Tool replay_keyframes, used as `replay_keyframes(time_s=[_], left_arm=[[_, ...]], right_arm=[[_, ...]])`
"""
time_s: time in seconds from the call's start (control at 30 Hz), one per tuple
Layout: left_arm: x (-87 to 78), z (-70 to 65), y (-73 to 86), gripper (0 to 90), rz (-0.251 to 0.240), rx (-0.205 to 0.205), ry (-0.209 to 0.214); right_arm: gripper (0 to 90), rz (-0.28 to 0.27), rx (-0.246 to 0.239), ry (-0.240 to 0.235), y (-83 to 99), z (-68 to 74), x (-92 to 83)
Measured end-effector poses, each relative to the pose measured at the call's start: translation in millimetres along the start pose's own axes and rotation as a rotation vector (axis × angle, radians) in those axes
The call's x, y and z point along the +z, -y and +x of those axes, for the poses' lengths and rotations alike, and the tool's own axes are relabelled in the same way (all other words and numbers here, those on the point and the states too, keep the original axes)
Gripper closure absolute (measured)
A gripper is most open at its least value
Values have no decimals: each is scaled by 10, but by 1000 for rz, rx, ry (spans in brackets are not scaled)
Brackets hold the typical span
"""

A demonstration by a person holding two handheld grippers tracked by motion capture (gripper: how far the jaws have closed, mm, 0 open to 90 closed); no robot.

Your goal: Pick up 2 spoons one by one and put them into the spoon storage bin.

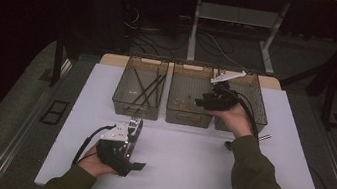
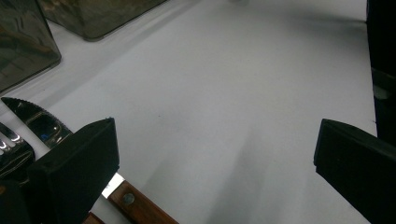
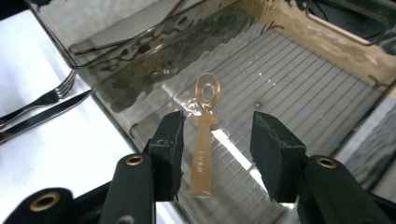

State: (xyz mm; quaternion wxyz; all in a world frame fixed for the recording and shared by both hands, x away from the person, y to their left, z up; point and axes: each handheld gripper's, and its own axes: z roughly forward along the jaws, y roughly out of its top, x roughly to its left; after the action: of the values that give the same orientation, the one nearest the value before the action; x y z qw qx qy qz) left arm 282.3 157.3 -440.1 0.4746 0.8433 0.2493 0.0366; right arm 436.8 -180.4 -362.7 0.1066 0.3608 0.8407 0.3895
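A translucent amber plastic spoon (image 3: pixel 202 149) hangs bowl-away between the jaws of my right gripper (image 3: pixel 217 123), close to the left jaw and with a clear gap to the right one, so the gripper is open. It is above the ribbed floor of the middle clear bin (image 1: pixel 188 118), where my right gripper (image 1: pixel 201 102) hovers. My left gripper (image 1: pixel 134 132) rests on the white table (image 1: pixel 186 168) in front of the left bin, wide open (image 2: pixel 215 126) on bare tabletop. Beside its left jaw lie a wooden-handled knife (image 2: pixel 135 205) and a fork (image 2: pixel 9 142).
Three clear bins stand in a row at the table's back; the left bin (image 1: pixel 137 105) holds several dark sticks. A fork (image 3: pixel 42 100) and a knife (image 3: pixel 44 116) lie on the table outside the middle bin. Two small objects (image 1: pixel 265 136) lie right of the right forearm.
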Motion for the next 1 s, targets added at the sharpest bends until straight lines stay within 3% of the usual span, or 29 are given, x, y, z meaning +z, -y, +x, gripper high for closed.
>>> replay_keyframes(time_s=[0.17, 0.43, 0.57, 0.8, 1.0], left_arm=[[0, -7, -2, 0, 0, -1, -2], [1, -3, -3, 0, 5, 3, -3], [1, -4, -3, 0, 6, 3, -4], [-7, 5, -4, 0, 12, 8, -7], [-7, 15, -1, 0, 13, 5, -11]], right_arm=[[608, -34, -19, -8, 71, 39, -193], [810, -18, -48, -16, 293, 90, -443], [888, -28, -29, -15, 442, 78, -518], [899, -14, -8, -18, 689, 13, -596], [899, 29, 14, 39, 949, -81, -645]])
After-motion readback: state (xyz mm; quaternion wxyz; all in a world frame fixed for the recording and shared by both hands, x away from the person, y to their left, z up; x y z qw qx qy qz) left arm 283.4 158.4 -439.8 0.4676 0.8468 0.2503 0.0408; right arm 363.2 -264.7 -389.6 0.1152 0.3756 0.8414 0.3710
